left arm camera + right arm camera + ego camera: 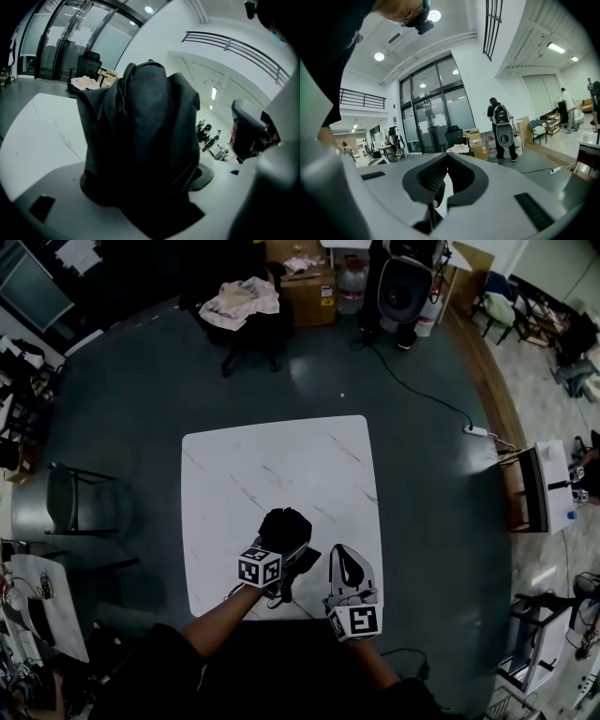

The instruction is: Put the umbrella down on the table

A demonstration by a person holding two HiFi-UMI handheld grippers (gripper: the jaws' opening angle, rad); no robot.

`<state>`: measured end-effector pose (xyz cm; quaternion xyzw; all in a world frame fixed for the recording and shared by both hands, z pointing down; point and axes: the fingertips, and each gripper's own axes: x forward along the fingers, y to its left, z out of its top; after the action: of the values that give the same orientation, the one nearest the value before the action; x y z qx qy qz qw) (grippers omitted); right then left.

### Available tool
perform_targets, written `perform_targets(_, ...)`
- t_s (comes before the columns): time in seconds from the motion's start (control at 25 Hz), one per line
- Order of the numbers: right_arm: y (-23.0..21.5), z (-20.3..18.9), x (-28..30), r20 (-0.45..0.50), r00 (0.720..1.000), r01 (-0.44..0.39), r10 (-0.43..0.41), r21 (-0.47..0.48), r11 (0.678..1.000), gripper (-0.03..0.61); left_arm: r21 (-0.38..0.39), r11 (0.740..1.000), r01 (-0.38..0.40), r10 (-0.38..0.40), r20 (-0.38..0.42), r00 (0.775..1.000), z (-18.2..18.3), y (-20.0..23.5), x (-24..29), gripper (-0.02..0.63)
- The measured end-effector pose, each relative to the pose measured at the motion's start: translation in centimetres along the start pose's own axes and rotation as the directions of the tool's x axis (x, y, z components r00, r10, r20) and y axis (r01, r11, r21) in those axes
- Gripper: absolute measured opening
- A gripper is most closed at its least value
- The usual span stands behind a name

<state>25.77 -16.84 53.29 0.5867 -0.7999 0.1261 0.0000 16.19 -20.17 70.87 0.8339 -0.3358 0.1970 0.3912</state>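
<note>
A folded black umbrella [284,527] is held upright over the near part of the white marble table [281,465]. My left gripper [286,554] is shut on it. In the left gripper view the umbrella's dark fabric [140,122] fills the space between the jaws of the left gripper [150,183], and the table [37,136] lies behind it. My right gripper [345,549] hovers just right of the umbrella near the table's front edge. Its jaws meet at the tips, and the right gripper [446,155] holds nothing that I can see.
A dark chair [80,502] stands left of the table. Beyond the table are a chair draped with cloth [242,304] and a cardboard box [309,287]. A cable with a power strip [476,430] crosses the floor at the right. A person [499,122] stands far off.
</note>
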Motion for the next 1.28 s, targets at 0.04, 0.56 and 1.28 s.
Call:
perform_targets(0.04, -0.5, -0.2, 0.3, -0.009, 1.000, -0.001, 0.001, 0.004, 1.000, 0.015, -0.002, 1.000, -0.007, 0.007, -0.012, 1.000, -0.1, 0.3, 0.8, 0.360)
perform_targets(0.56, -5.0, -2.2, 2.1, -0.074, 0.997, -0.024, 0.026, 0.025, 0.999, 0.015, -0.049, 0.994, -0.095, 0.086, -0.164, 0.983, -2.5, 4.6, 8.0, 0.360)
perform_targets(1.28, -5.6, -2.6, 1.0, -0.110, 0.994, 0.019, -0.016, 0.029, 0.999, 0.015, -0.039, 0.981, -0.188, 0.177, -0.200, 0.964, -4.2, 8.3, 9.3, 0.362)
